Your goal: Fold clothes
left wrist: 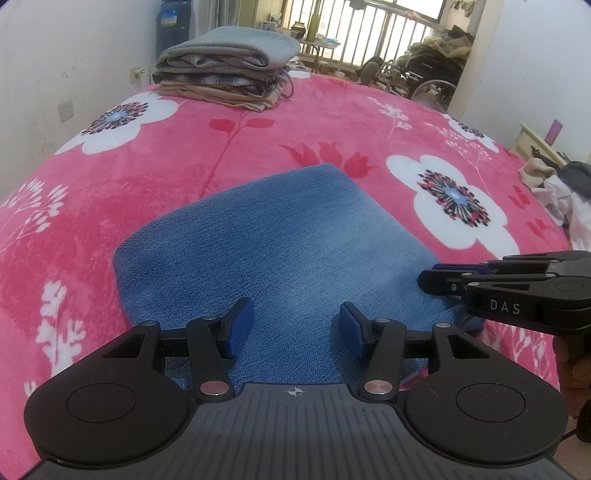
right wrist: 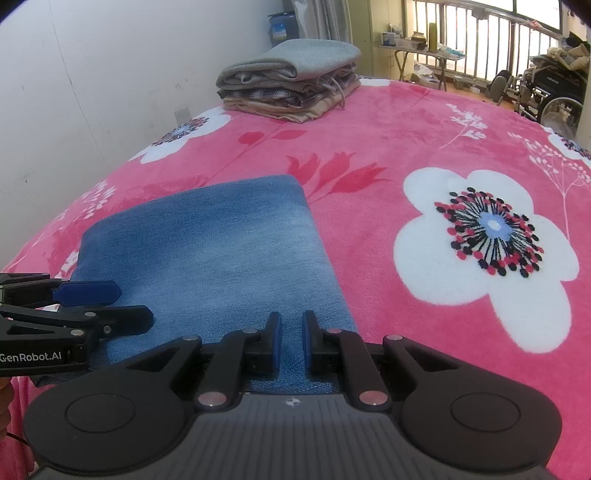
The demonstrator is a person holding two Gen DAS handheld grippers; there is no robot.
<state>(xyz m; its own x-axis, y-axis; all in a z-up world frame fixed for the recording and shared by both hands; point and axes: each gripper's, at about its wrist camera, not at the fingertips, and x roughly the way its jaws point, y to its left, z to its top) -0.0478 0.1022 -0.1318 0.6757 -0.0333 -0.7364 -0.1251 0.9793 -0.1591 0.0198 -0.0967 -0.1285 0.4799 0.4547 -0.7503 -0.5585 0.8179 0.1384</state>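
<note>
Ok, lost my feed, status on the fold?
Left gripper open, empty, over folded blue denim garment. Right gripper nearly shut, a gap showing, nothing held. Stack of folded clothes far off, nothing obstructing.

Home bedroom: floral-blanketed bed [left wrist: 258,155]

I see both feeds lit by soft daylight from the barred window [left wrist: 373,33] beyond the far edge of the bed [left wrist: 258,147]; its panes are blown out white. The pink blanket reads bright and evenly lit. Faint shadow sits under the left claw [left wrist: 297,328] and right claw [right wrist: 291,341]. Fisheye distortion bows the bed's edges and darkens the corners. Focus is sharp, without motion blur.
</note>
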